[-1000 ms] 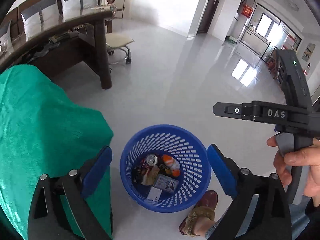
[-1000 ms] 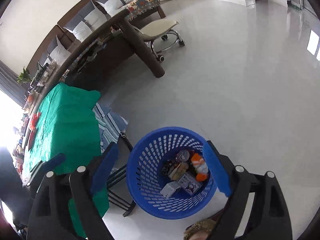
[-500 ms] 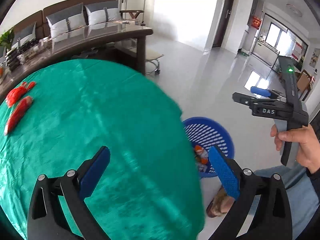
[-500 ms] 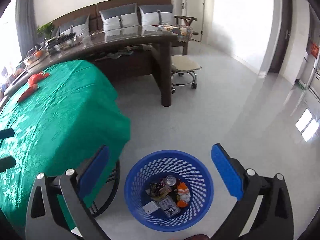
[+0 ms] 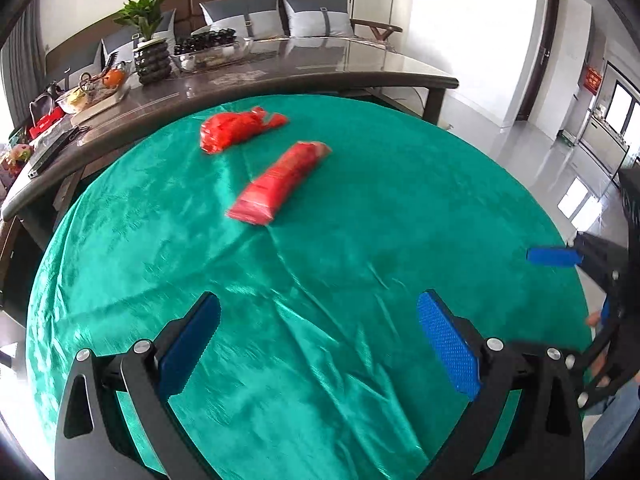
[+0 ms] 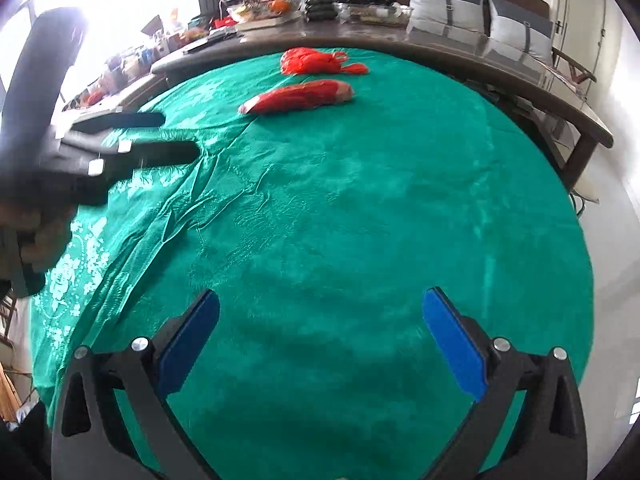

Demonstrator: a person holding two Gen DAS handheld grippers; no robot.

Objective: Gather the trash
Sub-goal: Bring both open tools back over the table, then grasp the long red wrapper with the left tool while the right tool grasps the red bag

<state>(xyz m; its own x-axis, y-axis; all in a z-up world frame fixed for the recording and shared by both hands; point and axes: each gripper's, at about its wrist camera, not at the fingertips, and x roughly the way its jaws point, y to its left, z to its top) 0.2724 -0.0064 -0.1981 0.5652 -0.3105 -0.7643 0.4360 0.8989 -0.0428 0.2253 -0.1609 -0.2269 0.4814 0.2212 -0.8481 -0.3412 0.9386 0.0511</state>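
A long red snack wrapper [image 5: 282,182] lies on the round table's green cloth [image 5: 360,240], with a crumpled red plastic bag [image 5: 240,128] just beyond it. Both also show in the right wrist view, the wrapper [image 6: 298,97] and the bag [image 6: 316,62], at the table's far side. My left gripper [image 5: 318,326] is open and empty above the near part of the cloth. My right gripper [image 6: 320,322] is open and empty over the table's near side. Each gripper appears at the edge of the other's view. The blue trash basket is out of view.
A long dark wooden table [image 5: 280,76] stands behind the round one, holding a potted plant [image 5: 150,50], bowls and clutter. A sofa with grey cushions [image 5: 256,12] lines the back wall. Glossy white floor [image 5: 560,168] lies to the right.
Both grippers swung up from the blue basket on the floor to face the green table. The red wrapper and bag are now much nearer and in front.
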